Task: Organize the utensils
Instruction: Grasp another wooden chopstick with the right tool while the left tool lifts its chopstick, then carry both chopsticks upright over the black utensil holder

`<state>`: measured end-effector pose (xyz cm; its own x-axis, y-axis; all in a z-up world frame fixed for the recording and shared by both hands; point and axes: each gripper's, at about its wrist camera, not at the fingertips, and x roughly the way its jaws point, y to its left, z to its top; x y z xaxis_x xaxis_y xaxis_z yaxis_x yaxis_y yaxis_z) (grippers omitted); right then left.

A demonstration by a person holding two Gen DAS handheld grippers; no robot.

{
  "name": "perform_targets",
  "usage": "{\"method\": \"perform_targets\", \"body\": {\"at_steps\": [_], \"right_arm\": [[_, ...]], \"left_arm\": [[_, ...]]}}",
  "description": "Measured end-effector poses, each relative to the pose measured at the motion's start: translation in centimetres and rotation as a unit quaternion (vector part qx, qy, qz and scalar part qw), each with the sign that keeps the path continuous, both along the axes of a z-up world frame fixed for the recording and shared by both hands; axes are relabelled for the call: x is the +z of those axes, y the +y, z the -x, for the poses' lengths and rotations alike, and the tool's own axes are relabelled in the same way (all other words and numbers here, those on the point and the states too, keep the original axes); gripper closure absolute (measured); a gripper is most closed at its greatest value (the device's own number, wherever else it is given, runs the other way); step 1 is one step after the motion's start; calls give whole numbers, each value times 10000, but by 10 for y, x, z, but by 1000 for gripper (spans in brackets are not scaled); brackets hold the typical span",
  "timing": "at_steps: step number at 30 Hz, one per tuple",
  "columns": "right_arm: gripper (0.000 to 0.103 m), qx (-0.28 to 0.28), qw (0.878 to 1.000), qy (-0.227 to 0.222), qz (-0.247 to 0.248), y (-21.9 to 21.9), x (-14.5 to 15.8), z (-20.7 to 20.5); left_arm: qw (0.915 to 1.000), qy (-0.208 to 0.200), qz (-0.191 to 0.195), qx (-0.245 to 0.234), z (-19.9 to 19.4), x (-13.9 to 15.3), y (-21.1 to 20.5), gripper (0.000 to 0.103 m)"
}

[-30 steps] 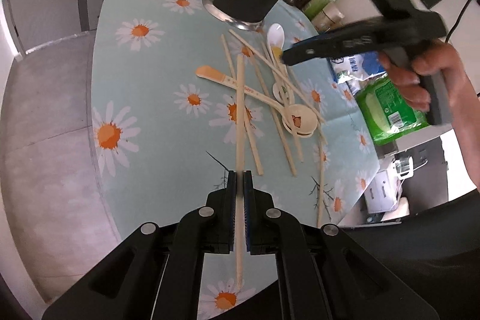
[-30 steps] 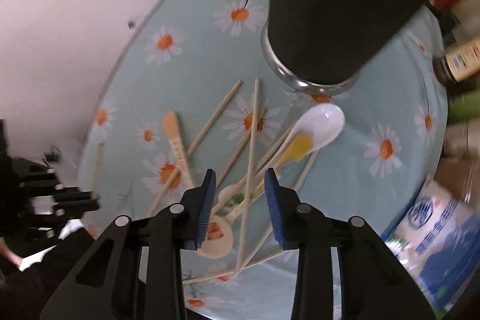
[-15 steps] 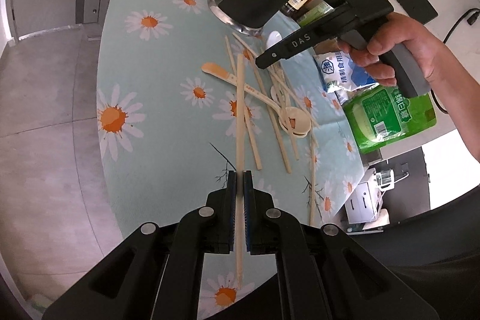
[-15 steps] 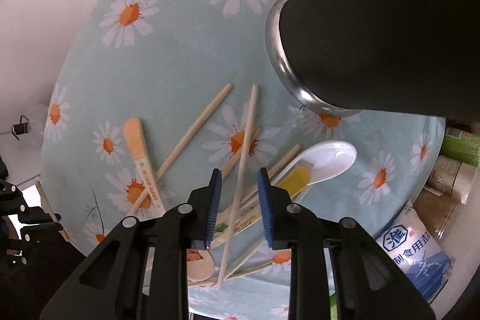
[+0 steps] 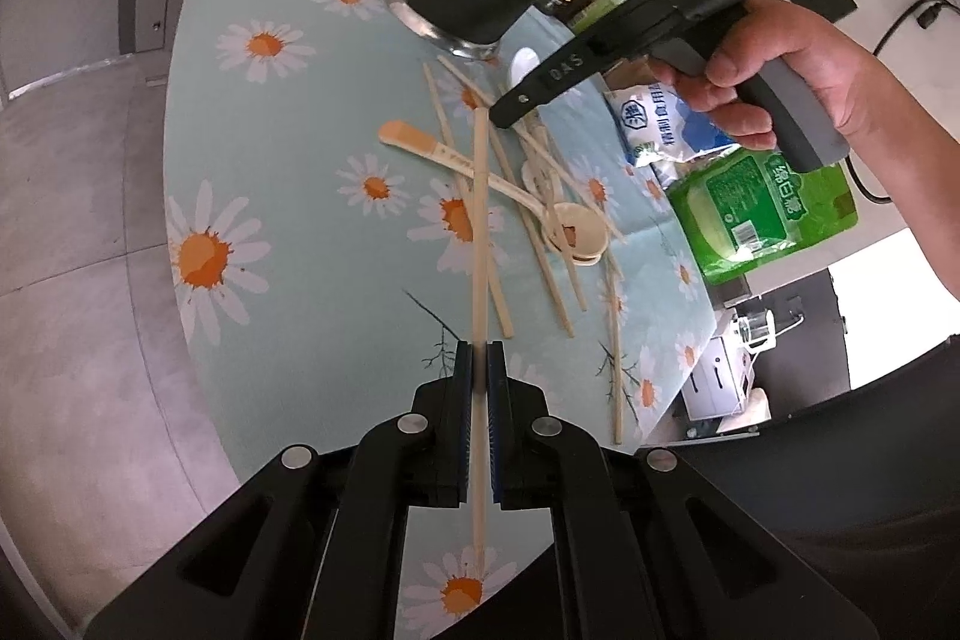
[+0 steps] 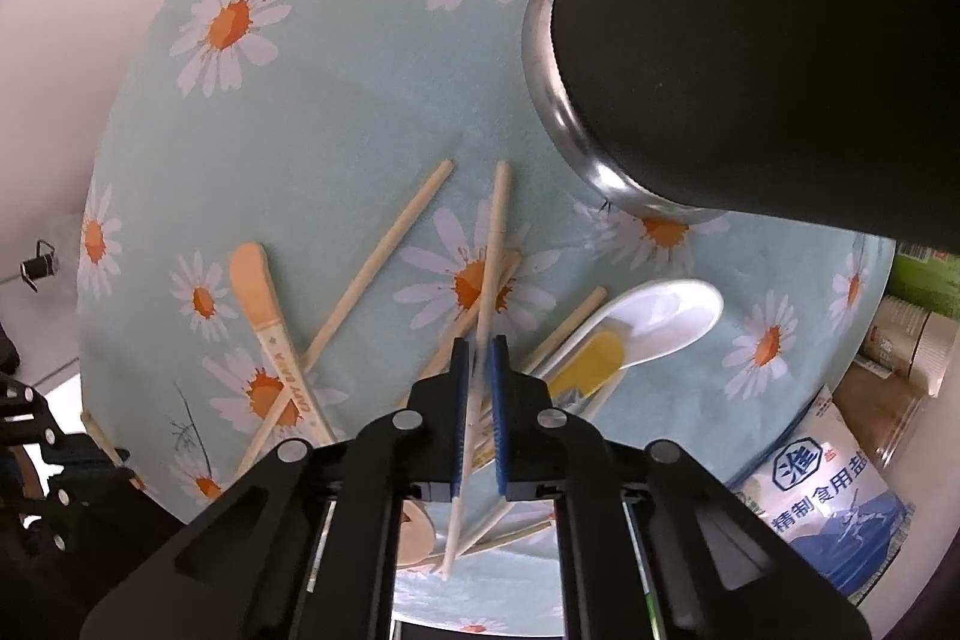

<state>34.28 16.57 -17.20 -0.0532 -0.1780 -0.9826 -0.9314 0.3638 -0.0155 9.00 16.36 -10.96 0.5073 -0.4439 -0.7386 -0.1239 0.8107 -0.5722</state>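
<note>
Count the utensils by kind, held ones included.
chopsticks: 6, one in the left hand-held gripper, one in the right hand-held gripper
spoons: 3 (beige, white, yellow-handled)
Total: 9
The pile overlaps, so more may be hidden.

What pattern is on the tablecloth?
The tablecloth is pale blue-green with white daisies with orange centres, shown best in the right wrist view.
</note>
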Motion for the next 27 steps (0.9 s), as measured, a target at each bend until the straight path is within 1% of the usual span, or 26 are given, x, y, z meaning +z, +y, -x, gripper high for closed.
{"method": "perform_targets", "body": {"at_steps": [1, 3, 6, 12, 15, 18, 21, 23, 25, 26, 27], "right_arm": [[97, -7, 10000, -15, 3, -2, 0, 4], [97, -62, 10000, -44, 2, -1, -1, 2], [97, -158, 9999, -37, -47, -3, 5, 5], [97, -309, 9987, 92, -400, -21, 32, -2], [97, -454, 9953, 265, -814, -34, 51, -4], [97, -494, 9887, 393, -1359, -55, 69, -3], [97, -578, 9792, 572, -1859, -78, 79, -4], [97, -601, 9740, 603, -2101, -90, 83, -5], [97, -495, 9693, 566, -2342, -101, 84, -2], [97, -471, 9677, 571, -2411, -106, 85, -2], [97, -471, 9633, 635, -2565, -114, 85, -3]], "left_arm": [[10000, 0, -2, -22, 0, 1, 0, 100], [10000, 3, -7, -70, 0, 1, 0, 100], [9999, 12, 15, -123, 0, -1, 1, 100], [9999, -53, 93, -24, -4, 0, 3, 100], [9999, -126, 50, 75, -11, 6, 3, 100], [9996, -220, -43, 198, -20, 14, 2, 100], [9987, -333, -241, 293, -32, 25, -2, 100], [9977, -415, -350, 406, -41, 34, -6, 100], [9966, -477, -448, 506, -49, 41, -9, 100], [9965, -457, -481, 517, -54, 42, -11, 100], [9964, -443, -501, 527, -59, 44, -14, 100]]}}
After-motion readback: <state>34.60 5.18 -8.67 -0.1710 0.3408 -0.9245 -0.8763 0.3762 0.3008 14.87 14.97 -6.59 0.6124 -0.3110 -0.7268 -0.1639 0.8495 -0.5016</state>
